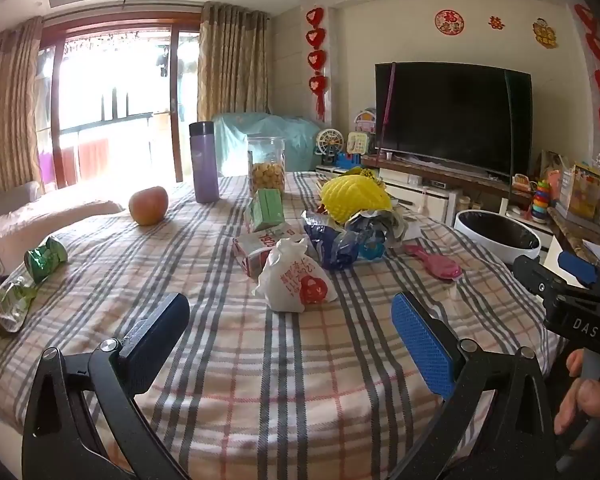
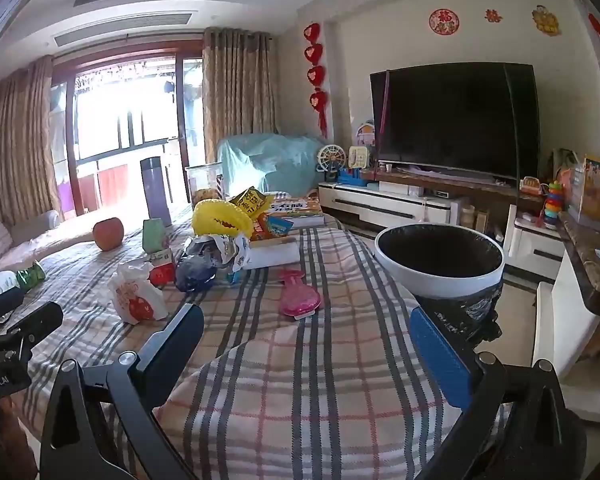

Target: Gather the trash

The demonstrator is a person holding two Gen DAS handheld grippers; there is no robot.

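Note:
Trash lies on the plaid tablecloth (image 1: 228, 360): a white plastic bag with red print (image 1: 294, 282) (image 2: 137, 295), a crumpled blue wrapper (image 1: 334, 244) (image 2: 196, 272), a red-and-white carton (image 1: 256, 248), and green wrappers (image 1: 44, 258) at the left edge. A white-rimmed bin with a black liner (image 2: 440, 262) (image 1: 498, 236) stands off the table's right side. My left gripper (image 1: 290, 328) hangs open just short of the white bag, with nothing between its fingers. My right gripper (image 2: 306, 344) is open over the table's near right corner, also with nothing in it.
An apple (image 1: 149, 205), a purple flask (image 1: 204, 162), a jar of snacks (image 1: 266, 164), green cartons (image 1: 266, 208), a yellow mesh thing (image 1: 354, 196) and a pink toy (image 2: 300, 298) are on the table. A TV (image 2: 456, 120) and low cabinet stand behind.

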